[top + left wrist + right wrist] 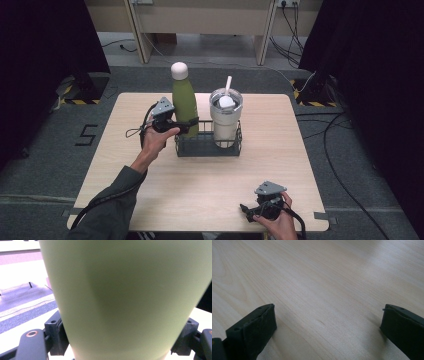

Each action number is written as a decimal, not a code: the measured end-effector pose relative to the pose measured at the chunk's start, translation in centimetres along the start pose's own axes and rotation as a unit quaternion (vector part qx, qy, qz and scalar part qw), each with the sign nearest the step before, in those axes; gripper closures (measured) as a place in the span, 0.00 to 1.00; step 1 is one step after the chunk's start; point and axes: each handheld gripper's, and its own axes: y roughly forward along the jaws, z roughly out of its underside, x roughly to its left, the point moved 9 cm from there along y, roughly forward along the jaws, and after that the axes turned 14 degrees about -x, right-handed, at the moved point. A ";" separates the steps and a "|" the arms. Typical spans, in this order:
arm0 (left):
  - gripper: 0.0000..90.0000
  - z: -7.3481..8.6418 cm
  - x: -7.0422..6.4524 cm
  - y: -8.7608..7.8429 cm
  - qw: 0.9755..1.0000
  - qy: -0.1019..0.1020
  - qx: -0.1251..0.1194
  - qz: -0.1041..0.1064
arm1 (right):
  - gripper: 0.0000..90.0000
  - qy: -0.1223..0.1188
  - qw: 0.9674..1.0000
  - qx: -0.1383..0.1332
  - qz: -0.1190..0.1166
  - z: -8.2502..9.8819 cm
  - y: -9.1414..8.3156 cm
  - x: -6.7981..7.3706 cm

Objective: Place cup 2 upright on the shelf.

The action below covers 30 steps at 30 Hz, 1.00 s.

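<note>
Bottle gripped at the wire caddy

Left gripper has its jaws closed on the lower body of a green bottle, one jaw on each side of it, as the left gripper view shows, with the bottle pressed between them. The bottle, capped in white, stands upright at the left end of a dark wire caddy near the middle of a light wooden table; whether its base rests on the caddy floor cannot be told. Just beside it, in the caddy's right half, stands a pale steel tumbler with a white straw rising from its lid. Right gripper rests low at the table's near edge, well apart from the caddy, held in the person's right hand. Its jaws stand wide open with nothing between them but bare tabletop.
</note>
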 end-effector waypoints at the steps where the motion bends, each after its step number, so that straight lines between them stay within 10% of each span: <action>1: 0.23 0.1 0.0 0.1 1.000 -0.001 0.001 0.001 | 0.01 0.000 1.000 0.000 0.000 0.0 0.0 0.0; 30: 0.23 3.5 0.1 1.1 1.000 0.009 0.023 -0.005 | 0.01 0.000 1.000 0.000 0.000 0.0 0.0 0.0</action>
